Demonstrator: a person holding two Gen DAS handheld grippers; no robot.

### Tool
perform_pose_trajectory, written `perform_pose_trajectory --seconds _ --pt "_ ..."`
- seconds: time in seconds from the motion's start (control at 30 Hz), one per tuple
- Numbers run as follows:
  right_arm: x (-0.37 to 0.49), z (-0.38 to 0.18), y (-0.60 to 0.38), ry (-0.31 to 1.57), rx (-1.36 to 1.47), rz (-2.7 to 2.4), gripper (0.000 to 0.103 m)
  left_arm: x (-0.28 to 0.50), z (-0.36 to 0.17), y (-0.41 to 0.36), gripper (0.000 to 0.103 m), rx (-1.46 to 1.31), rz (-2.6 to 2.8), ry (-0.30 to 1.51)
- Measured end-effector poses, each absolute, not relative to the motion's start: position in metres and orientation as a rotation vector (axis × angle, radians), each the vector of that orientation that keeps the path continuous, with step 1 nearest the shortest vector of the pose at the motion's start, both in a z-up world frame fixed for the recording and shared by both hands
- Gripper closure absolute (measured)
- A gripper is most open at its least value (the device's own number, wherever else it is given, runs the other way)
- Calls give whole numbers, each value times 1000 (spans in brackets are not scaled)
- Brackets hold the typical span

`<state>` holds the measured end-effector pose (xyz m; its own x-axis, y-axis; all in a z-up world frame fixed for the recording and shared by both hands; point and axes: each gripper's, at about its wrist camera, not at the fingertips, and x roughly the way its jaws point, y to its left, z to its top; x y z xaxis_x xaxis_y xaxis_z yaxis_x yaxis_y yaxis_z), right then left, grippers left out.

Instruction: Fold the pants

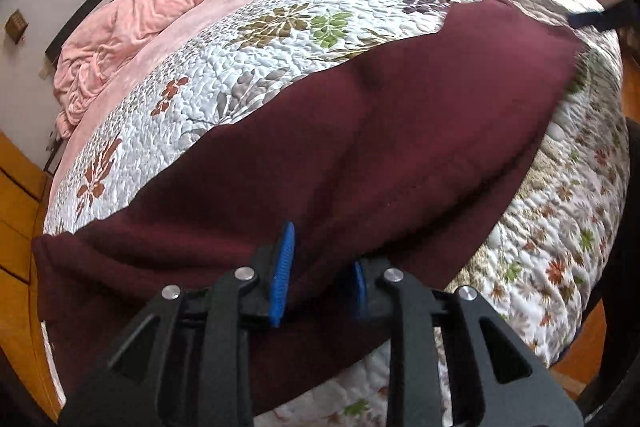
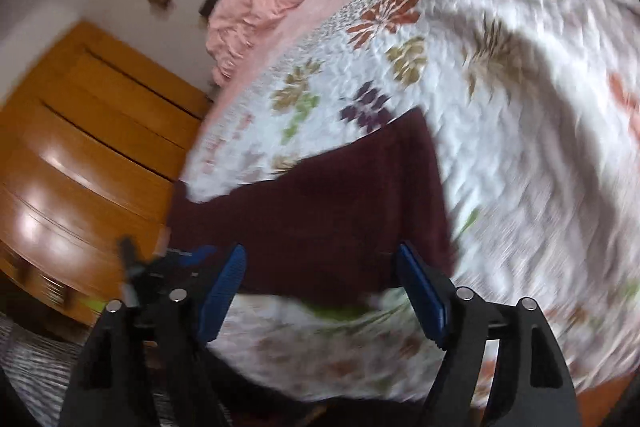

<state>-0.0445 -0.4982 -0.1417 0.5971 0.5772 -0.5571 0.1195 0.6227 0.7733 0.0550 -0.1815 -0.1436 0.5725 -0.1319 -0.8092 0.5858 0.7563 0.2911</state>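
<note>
The maroon pants [image 1: 360, 147] lie spread across the floral quilt [image 1: 280, 27] on the bed, filling the middle of the left wrist frame. The left hand-held gripper [image 1: 320, 275] at bottom centre is clenched on the pants' near edge. The right hand-held gripper [image 2: 324, 291] is released, jaws wide above the pants [image 2: 320, 207]; that view is blurred.

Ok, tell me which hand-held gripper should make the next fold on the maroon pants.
Probably the left hand-held gripper: its jaws are already closed on the near edge of the pants, so it could carry that edge over. The right hand-held gripper hangs open and empty above the quilt, its view blurred.
</note>
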Motion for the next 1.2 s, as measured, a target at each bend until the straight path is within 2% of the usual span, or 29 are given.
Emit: perform_pose_trajectory --seconds 0.1,0.23,0.37,0.4,0.43,0.47,0.5,0.53,0.6,0.83,1.0,1.07,1.1,1.13,1.17,1.2 --pt "-42 -144 -490 943 926 308 22 59 -143 -179 77 533 -440 885" --pt "-31 -135 -483 958 774 197 22 65 -141 -174 77 440 -426 923" --pt "-8 -150 -479 1086 734 202 25 68 -141 -174 76 401 -410 936" --pt "-4 -155 -476 1125 721 191 36 69 -141 -173 76 394 -408 936" --pt "-4 -158 -475 1139 704 184 54 69 -142 -173 75 387 -406 938" --pt "-2 -160 -471 1161 673 182 63 69 -142 -172 74 384 -405 938" --pt "-1 -161 -469 1174 644 170 81 69 -143 -172 74 380 -404 937" --pt "-1 -159 -468 1173 618 173 89 70 -142 -171 74 374 -405 938" --pt "-3 -149 -470 1136 604 187 94 70 -141 -171 75 365 -410 943" --pt "-3 -88 -480 992 375 97 95 58 -108 -184 75 302 -436 854" --pt "10 -147 -485 1192 382 18 93 54 -140 -206 74 380 -434 924" --pt "8 -158 -484 1181 407 4 89 52 -147 -202 71 373 -436 902" --pt "7 -155 -486 1173 424 4 84 50 -146 -201 68 374 -435 885" --pt "5 -150 -487 1170 419 0 75 50 -143 -200 59 365 -443 890" --pt "4 -142 -486 1155 395 -27 72 50 -141 -200 41 352 -454 898" --pt "2 -131 -484 1135 366 -49 68 49 -136 -197 30 317 -485 913"
